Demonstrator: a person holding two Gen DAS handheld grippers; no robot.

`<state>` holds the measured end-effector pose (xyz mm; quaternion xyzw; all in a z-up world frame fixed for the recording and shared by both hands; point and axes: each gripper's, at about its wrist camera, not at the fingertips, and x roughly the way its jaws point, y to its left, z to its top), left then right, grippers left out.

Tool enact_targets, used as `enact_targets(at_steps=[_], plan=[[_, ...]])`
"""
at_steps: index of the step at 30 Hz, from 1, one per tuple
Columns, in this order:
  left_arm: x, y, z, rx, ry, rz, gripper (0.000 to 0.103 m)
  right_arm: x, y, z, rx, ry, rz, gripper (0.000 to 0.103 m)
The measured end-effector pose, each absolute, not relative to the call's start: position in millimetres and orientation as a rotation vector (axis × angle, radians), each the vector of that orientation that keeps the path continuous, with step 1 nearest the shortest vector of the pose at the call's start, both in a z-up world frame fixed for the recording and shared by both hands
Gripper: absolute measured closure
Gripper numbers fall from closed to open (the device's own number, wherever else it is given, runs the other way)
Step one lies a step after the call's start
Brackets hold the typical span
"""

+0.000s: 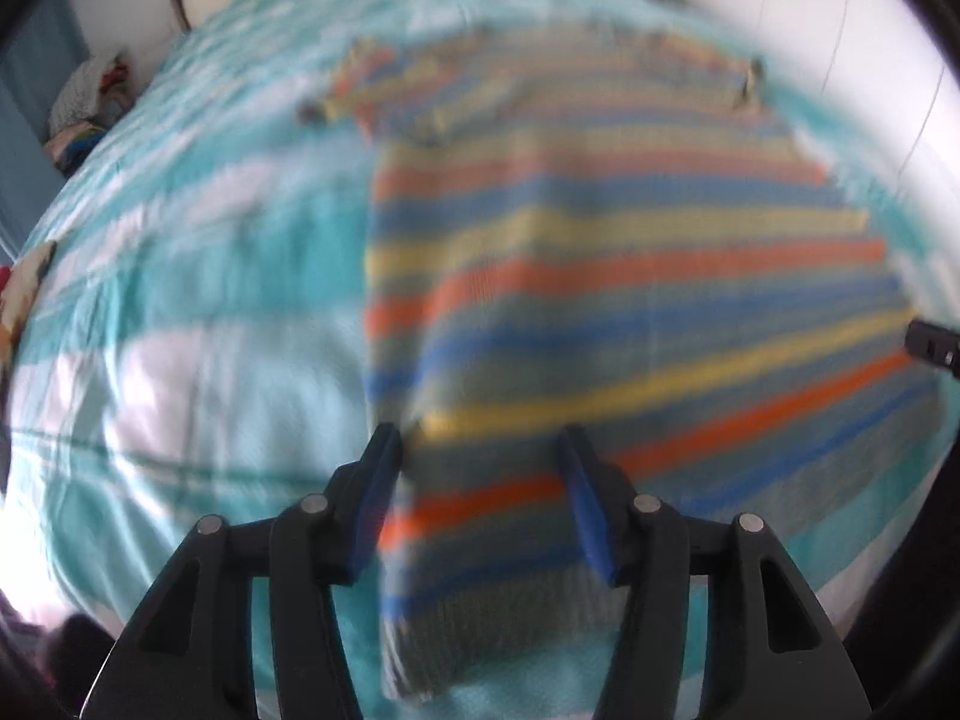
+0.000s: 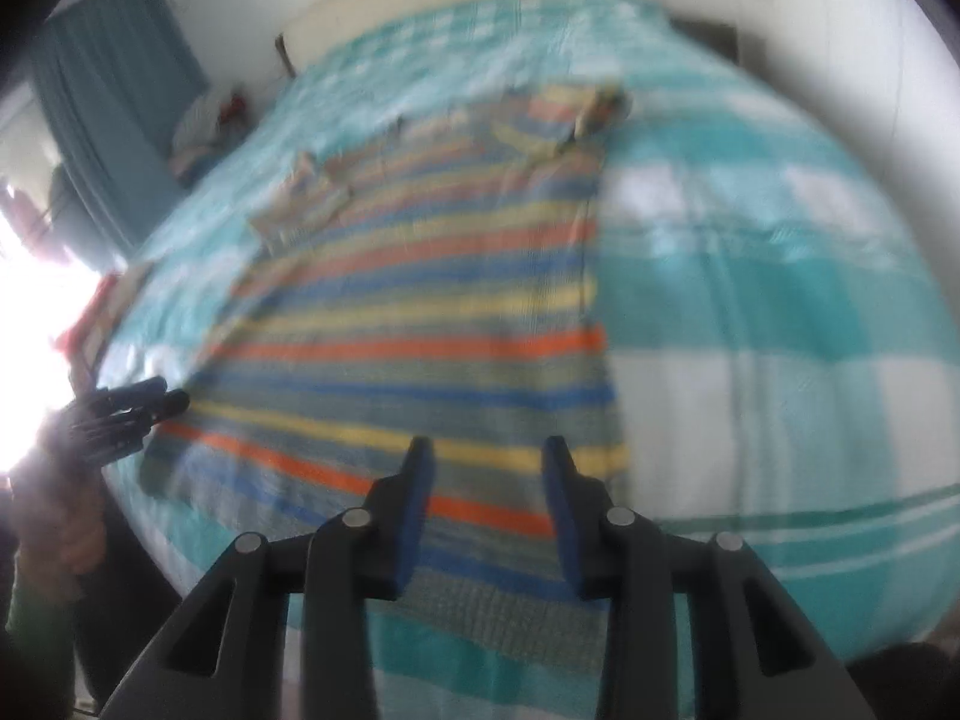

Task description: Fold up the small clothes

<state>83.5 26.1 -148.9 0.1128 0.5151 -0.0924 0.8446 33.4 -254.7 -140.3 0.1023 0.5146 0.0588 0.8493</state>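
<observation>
Garment: we see a knitted sweater striped in orange, yellow, blue and grey-green (image 1: 600,276), lying flat on the bed's teal-and-white checked cover (image 1: 198,276).
Long axis: we read it as running from the ribbed hem nearest us up to the neck and sleeves at the far end, with the stripes crossing that line.
Left gripper: our left gripper (image 1: 480,450) hangs above the sweater's hem corner on our left; its blue-padded jaws stand apart and the pads press on nothing, though striped fabric shows in the gap beneath.
Right gripper: our right gripper (image 2: 486,462) hangs above the sweater's opposite hem corner, jaws likewise parted and empty (both views are blurred, so we cannot say how near the cloth the tips are).
Sleeves: relative to the sweater's body, both look bunched in at the shoulders rather than spread out; the blur hides more.
Nearer hand: we judge neither is; each gripper is just beside its own hem corner, and both are well apart from the neck.
Coming move: we judge it turns on that far-lying neck, so a fold would carry the hem away from us, along the long axis.
</observation>
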Motion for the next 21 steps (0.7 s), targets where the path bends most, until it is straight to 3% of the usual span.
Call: enact_targets(at_steps=[8,12,14,16,17,18,21], plan=[[18,54,-148,0.289,1.113,-0.189,0.045,-19,-247,-154,0.145,1.115,0.064,0.066],[6,45,-121,0.353,1.096,-0.242,0.047,-23,-254,-142,0.138,1.221,0.096,0.066],[4,41,-96,0.335,1.025,-0.265,0.039,-26,-265,-127,0.118,1.197,0.097,0.065],[12,34,-67,0.29,0.923,-0.276,0.015,-20,-273,-99,0.024,1.127,0.068,0.059],[18,29,-56,0.26,0.868,-0.284,0.01,-11,-276,-84,-0.037,1.078,0.052,0.052],[27,21,-49,0.231,0.808,-0.287,0.008,3,-279,-67,-0.101,1.019,0.034,0.047],[62,-2,-57,0.212,0.701,-0.251,0.008,51,-282,-35,-0.186,0.9,0.039,0.045]])
